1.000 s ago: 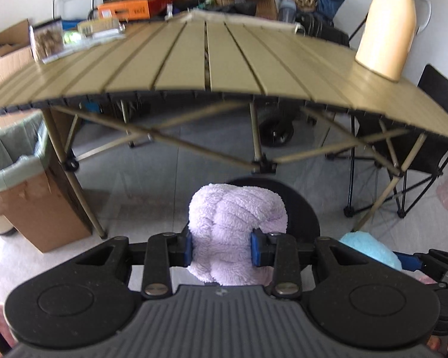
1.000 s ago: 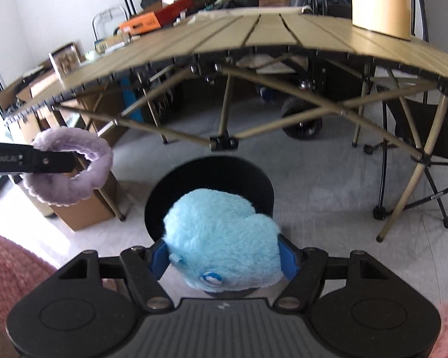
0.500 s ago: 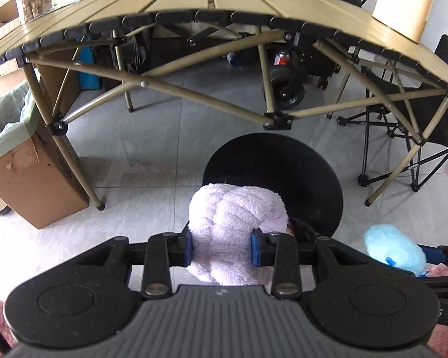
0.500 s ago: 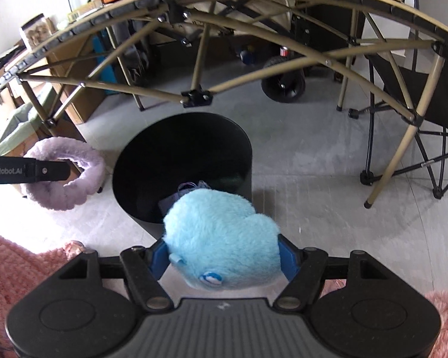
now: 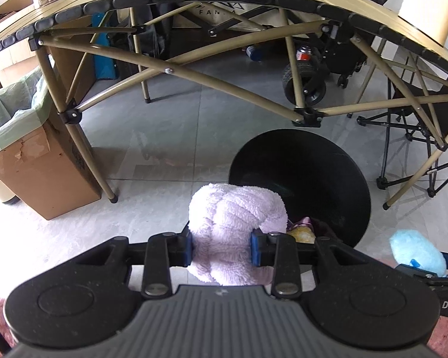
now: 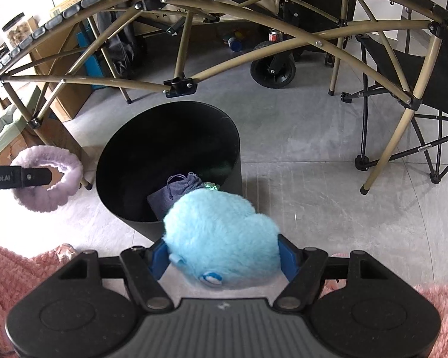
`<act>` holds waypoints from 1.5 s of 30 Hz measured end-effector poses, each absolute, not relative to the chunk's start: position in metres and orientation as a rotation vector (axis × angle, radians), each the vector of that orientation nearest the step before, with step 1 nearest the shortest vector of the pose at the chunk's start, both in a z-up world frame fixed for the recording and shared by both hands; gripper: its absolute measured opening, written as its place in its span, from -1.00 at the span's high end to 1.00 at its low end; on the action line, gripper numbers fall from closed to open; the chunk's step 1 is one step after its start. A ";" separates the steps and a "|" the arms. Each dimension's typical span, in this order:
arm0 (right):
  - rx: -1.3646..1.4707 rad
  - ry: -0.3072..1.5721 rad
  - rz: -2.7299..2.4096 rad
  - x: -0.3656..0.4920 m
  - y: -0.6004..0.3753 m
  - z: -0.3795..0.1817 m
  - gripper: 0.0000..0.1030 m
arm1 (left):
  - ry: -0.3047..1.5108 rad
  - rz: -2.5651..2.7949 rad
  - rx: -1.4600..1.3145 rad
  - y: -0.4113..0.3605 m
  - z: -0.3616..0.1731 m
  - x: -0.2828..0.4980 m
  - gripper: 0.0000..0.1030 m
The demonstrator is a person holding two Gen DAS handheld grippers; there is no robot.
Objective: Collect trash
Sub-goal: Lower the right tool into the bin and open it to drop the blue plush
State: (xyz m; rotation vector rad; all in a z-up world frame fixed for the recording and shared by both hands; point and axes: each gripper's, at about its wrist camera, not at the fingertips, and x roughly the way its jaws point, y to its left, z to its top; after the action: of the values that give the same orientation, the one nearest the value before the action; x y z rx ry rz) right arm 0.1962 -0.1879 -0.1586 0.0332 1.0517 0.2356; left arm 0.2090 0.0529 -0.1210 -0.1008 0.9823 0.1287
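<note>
Left claw grips lilac plush ring; right claw clamps blue plush.

Both tongs (downward-tilted) clamped

purple fuzzy ring: lilac plush loop, pinched between the left gripper's blue pads, just left of the bin's rim.
blue plush toy: pale blue, fluffy, clamped in the right gripper.
black bin: round, open, ahead of both grippers; cloth items inside.
</note>
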 end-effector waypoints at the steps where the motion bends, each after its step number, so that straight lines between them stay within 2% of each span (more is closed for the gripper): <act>1: 0.032 1.050 0.234 0.198 -0.187 -0.158 -0.37 | 0.981 0.135 -0.099 0.054 -0.122 0.210 0.33; 39: -0.091 1.046 0.354 0.309 -0.069 -0.176 -0.40 | 1.068 0.305 -0.156 0.118 -0.163 0.231 0.33; 42: -0.106 1.055 0.344 0.312 -0.067 -0.180 -0.52 | 1.076 0.309 -0.160 0.121 -0.165 0.230 0.33; 45: -0.105 1.057 0.330 0.313 -0.069 -0.182 -0.74 | 1.080 0.310 -0.162 0.121 -0.167 0.229 0.33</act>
State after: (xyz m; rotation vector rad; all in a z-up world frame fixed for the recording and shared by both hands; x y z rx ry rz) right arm 0.3130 -0.0687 -0.1818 -0.1047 1.0569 0.3303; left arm 0.2291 0.1214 -0.1669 -0.1622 1.0804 0.3101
